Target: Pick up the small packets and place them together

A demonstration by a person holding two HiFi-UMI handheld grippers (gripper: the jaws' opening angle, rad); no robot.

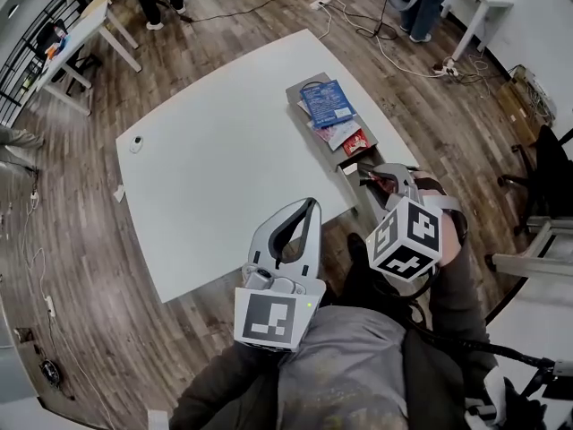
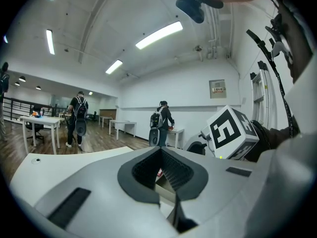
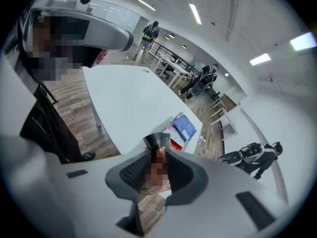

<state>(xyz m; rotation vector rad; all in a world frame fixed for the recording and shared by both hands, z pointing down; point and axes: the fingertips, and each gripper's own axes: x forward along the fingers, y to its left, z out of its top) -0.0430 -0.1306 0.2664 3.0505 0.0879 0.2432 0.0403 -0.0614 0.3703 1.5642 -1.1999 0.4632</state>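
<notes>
L gripper (image 1: 308, 208) roughly level, tips over near edge of white table (image 1: 224, 150); jaws together, nothing between. R gripper (image 1: 381, 178) tilted down just beside gray tray (image 1: 298, 89), jaws narrow, clamped on small packet (image 3: 157, 143). Tray holds blue packet (image 1: 327, 102), pink packet (image 1: 334, 133), red packet (image 1: 355, 141). R gripper view alone shows held packet's dark edge poking past jaw tips. L gripper view shows R's marker cube (image 2: 231, 133).

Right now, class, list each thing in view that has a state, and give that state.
Left gripper: shut, empty.
Right gripper: shut on small packet.
Grey tray: holds packets.
Blue packet: flat, topmost in tray.
Red packet: lying in tray.
</notes>
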